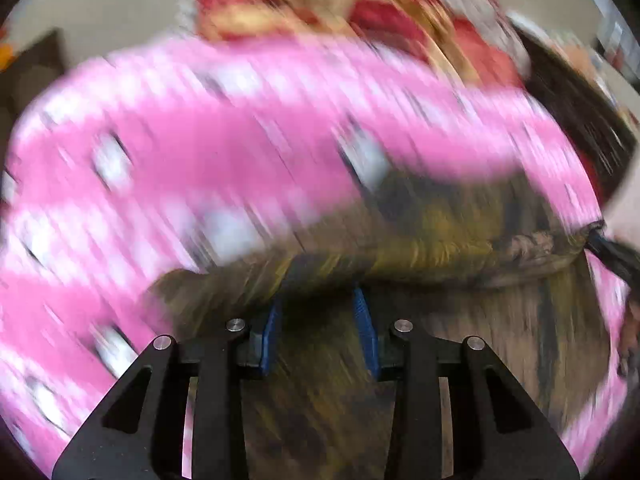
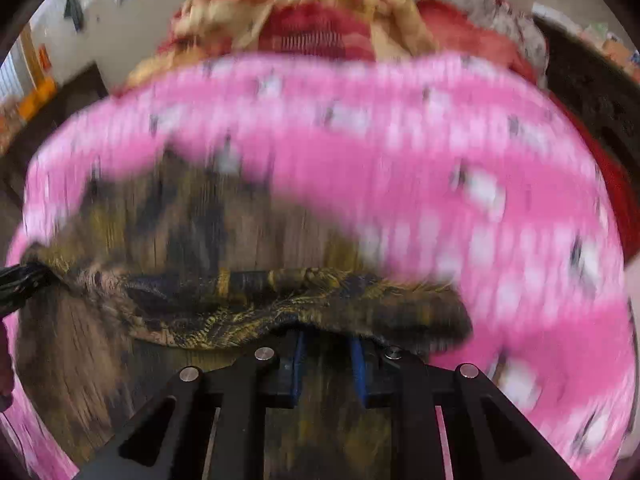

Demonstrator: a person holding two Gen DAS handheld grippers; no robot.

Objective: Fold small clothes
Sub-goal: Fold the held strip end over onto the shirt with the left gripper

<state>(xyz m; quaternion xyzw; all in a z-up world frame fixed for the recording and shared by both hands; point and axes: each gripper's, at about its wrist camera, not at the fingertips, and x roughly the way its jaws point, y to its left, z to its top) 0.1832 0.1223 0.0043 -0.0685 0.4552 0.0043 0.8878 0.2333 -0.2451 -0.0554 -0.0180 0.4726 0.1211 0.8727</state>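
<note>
A small brown, yellow and black patterned garment is stretched between my two grippers above a pink bedsheet with white spots. My left gripper is shut on the garment's near edge; its blue pads disappear under the cloth. In the right wrist view my right gripper is shut on the same garment, whose gathered edge runs left to the other gripper. Both views are motion-blurred.
A heap of red, orange and cream clothes lies at the far side of the pink sheet. A dark headboard or piece of furniture stands at the right. A beige wall is behind.
</note>
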